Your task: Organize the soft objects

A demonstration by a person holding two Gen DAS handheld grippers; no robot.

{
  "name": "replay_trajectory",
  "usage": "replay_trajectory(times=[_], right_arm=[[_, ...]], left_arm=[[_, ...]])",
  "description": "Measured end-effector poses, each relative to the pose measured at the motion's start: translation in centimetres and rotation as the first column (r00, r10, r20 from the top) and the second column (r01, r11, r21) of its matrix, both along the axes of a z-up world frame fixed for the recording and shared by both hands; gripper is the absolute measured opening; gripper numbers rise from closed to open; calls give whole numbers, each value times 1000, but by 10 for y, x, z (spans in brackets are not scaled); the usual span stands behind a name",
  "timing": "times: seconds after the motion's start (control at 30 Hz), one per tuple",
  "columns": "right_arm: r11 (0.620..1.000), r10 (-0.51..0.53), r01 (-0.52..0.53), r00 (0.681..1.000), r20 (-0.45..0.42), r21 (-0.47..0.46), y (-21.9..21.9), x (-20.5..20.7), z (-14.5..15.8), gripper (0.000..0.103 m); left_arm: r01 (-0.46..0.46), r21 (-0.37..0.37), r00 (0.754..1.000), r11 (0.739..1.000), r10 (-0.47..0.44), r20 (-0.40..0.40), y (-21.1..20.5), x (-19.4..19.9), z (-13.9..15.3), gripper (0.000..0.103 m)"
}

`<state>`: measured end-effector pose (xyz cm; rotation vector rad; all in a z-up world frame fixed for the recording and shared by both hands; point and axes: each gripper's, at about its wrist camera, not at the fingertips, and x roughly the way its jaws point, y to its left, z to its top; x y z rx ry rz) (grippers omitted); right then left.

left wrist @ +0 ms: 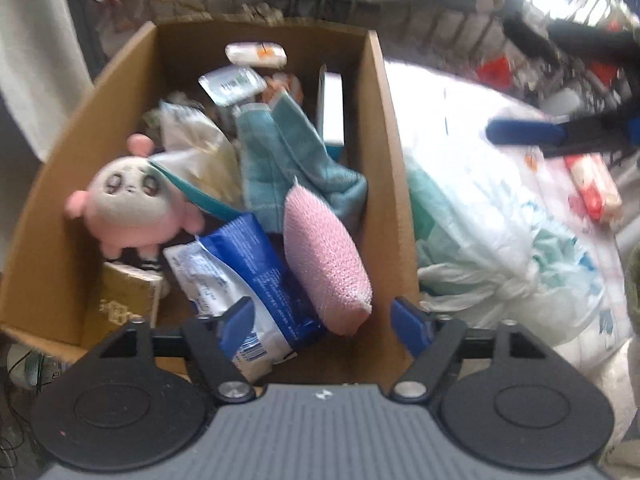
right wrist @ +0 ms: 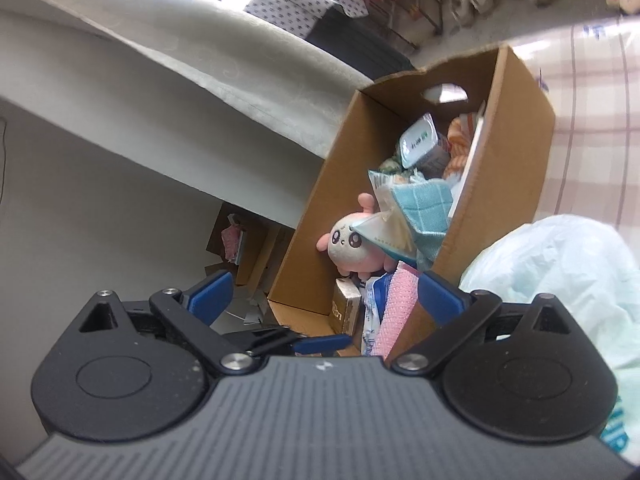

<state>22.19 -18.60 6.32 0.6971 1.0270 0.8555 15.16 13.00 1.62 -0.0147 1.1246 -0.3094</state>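
An open cardboard box (left wrist: pixel 384 160) holds a pink and white plush toy (left wrist: pixel 132 204), a teal cloth (left wrist: pixel 288 160), a pink mesh sponge (left wrist: pixel 324 256) and a blue and white packet (left wrist: pixel 240 272). My left gripper (left wrist: pixel 324 316) hangs over the box's near end, open. The sponge's lower end lies between the blue fingers, and neither pad presses on it. My right gripper (right wrist: pixel 326 292) is open and holds nothing, aimed at the same box (right wrist: pixel 508 140) from beside it. In that view the plush (right wrist: pixel 352 248), cloth (right wrist: pixel 424 208) and sponge (right wrist: pixel 400 304) show inside the box.
A bulging white plastic bag (left wrist: pixel 500 220) lies right of the box on a patterned cover, with a red and white tissue pack (left wrist: pixel 596 188) beyond it. A small gold carton (left wrist: pixel 124 300) and sealed packets (left wrist: pixel 232 84) also sit in the box. A grey padded edge (right wrist: pixel 200 60) runs along its far side.
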Motion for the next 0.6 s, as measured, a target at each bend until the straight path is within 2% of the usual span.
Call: replay_trajectory(times=[0.1,0.13,0.27,0.37,0.43,0.6], right_arm=[[999,-5,9,996,90,-42,-7,-19,16,102],[997,-10,19,991,133,-71,-9,-26,21,102],[971,-24,96,950,312,-217,-11,-66,37,102],[920,-22,184,905,424,-345,-7,-100,35,102],[883,-14,228,886,463,-409,-3,-120,28,102],[810,-50,318,874,483,-493,3,-153,8,102]], left_arm=[[-67,7,995,998,67,74,4,-18,20,83],[-97,14,990,995,95,106,6,-27,27,87],[-167,1,961,986,162,222,-1,-61,48,100],[-224,-4,937,975,216,276,-6,-86,48,103],[-259,-1,925,966,248,288,-9,-101,43,103],[-350,67,884,935,305,354,-21,-124,36,103]])
